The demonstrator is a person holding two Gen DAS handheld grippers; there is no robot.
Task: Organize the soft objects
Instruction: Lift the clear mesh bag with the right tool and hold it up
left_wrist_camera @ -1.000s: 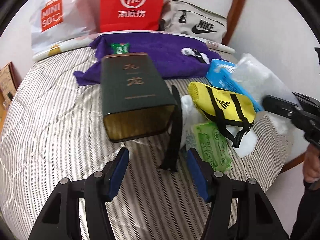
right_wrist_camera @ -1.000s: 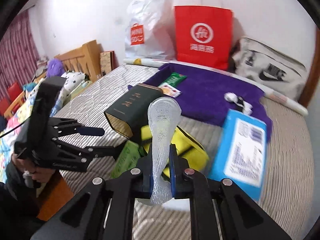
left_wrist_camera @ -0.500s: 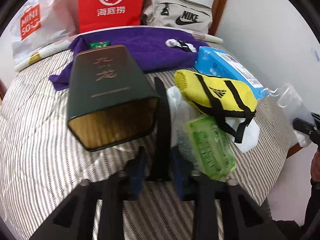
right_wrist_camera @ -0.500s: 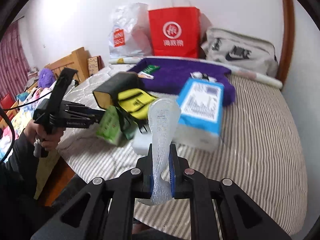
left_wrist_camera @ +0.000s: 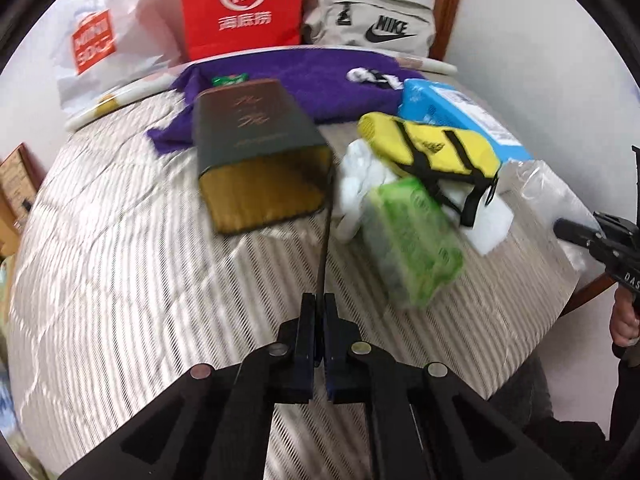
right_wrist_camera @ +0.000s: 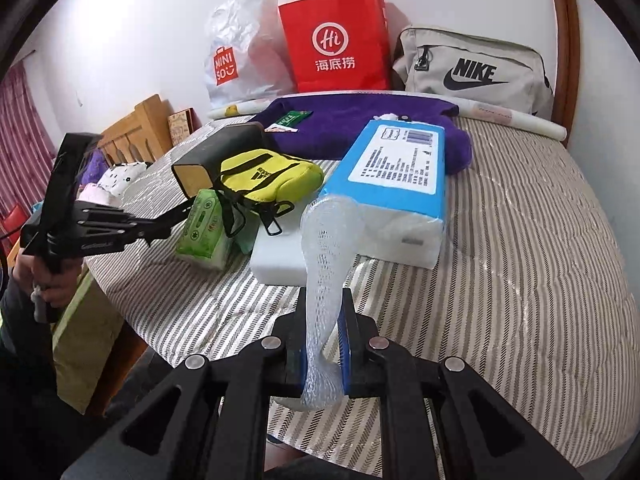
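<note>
My left gripper [left_wrist_camera: 320,312] is shut on a thin black strap [left_wrist_camera: 325,240]. The strap runs up between a dark box [left_wrist_camera: 256,148] and crumpled white packing, towards a yellow pouch [left_wrist_camera: 432,148]. A green tissue pack [left_wrist_camera: 416,236] lies just right of the strap. In the right wrist view my right gripper [right_wrist_camera: 324,312] is shut on a white foam net sleeve [right_wrist_camera: 328,240], held above the striped bed near its front edge. Beyond it lie a blue tissue package [right_wrist_camera: 396,176] and the yellow pouch [right_wrist_camera: 272,176]. The left gripper [right_wrist_camera: 180,214] shows at the left, by the green pack [right_wrist_camera: 204,228].
A purple towel [right_wrist_camera: 352,120] spreads at the back of the bed. Behind it stand a red paper bag [right_wrist_camera: 336,40], a white plastic bag [right_wrist_camera: 240,60] and a grey Nike bag [right_wrist_camera: 476,72]. A white foam block [right_wrist_camera: 276,256] lies by the pouch. Wooden furniture [right_wrist_camera: 140,128] stands left.
The left jaws closed from wide open onto the black strap. The right gripper, still holding the net sleeve, drew back to the bed's front right and lower.
</note>
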